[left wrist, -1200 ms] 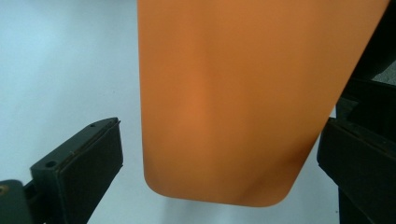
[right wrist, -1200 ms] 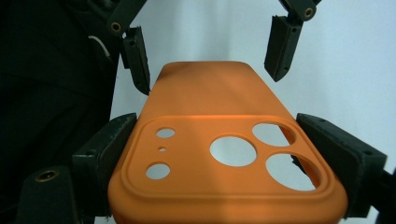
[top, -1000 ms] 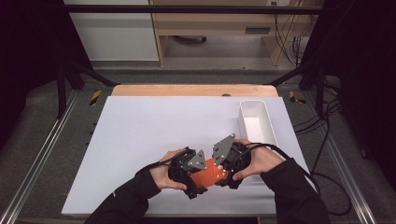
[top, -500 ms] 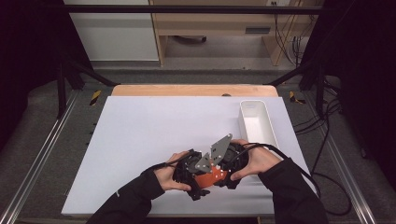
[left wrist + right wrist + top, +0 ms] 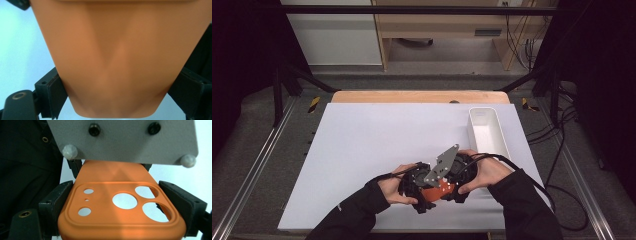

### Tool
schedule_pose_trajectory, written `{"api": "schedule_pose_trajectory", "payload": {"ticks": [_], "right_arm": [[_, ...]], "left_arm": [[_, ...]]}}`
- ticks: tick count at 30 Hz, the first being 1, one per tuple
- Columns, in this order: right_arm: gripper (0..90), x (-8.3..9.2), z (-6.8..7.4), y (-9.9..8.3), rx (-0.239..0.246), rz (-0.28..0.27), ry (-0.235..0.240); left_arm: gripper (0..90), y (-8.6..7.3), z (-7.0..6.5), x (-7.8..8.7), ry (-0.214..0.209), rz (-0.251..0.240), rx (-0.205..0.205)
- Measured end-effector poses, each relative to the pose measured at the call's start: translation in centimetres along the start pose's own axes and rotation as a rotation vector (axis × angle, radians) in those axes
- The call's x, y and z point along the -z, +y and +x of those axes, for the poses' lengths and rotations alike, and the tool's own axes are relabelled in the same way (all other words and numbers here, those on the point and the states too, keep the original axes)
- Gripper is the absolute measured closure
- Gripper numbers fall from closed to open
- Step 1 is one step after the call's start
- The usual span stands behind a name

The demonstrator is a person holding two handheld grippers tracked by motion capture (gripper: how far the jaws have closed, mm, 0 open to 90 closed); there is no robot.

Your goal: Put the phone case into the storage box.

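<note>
phone case (image 5: 120,207), clamped edgewise, both tools

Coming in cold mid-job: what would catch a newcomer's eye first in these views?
The orange phone case, with its round camera cut-outs, held between both grippers near the front edge of the white table. The right gripper clamps its cut-out end; the left gripper has the plain end between its jaws, which have just been closing. Further right lies a white tray.

left gripper (image 5: 424,192): jaws just closing about the phone case (image 5: 120,212) | right gripper (image 5: 451,187): clamped on it, held near the left
</note>
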State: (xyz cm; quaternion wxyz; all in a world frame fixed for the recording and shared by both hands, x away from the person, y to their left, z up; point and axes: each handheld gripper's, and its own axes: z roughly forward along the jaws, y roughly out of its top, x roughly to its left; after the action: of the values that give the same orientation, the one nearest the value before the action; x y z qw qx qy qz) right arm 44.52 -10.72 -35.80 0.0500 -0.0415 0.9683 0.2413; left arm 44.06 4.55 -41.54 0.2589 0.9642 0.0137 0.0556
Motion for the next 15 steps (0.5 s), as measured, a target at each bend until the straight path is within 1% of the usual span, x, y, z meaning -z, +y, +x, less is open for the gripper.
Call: {"api": "schedule_pose_trajectory", "payload": {"ticks": [4, 12, 14, 15], "right_arm": [[16.1, -0.09, 0.07, 0.03, 0.009, -0.001, 0.002], [16.0, -0.18, 0.06, 0.06, 0.013, 0.003, 0.003], [16.0, -0.21, 0.09, 0.08, 0.01, 0.004, 0.001], [16.0, -0.21, 0.1, 0.08, 0.011, 0.007, 0.0]], "left_arm": [[15.2, 0.03, 0.09, 0.0, -0.001, 0.012, -0.005], [15.3, 0.2, 0.07, -0.1, -0.001, 0.03, -0.008], [15.4, 0.22, 0.04, -0.13, 0.005, 0.032, -0.009], [15.4, 0.23, 0.08, -0.09, 0.006, 0.04, -0.02]]}}
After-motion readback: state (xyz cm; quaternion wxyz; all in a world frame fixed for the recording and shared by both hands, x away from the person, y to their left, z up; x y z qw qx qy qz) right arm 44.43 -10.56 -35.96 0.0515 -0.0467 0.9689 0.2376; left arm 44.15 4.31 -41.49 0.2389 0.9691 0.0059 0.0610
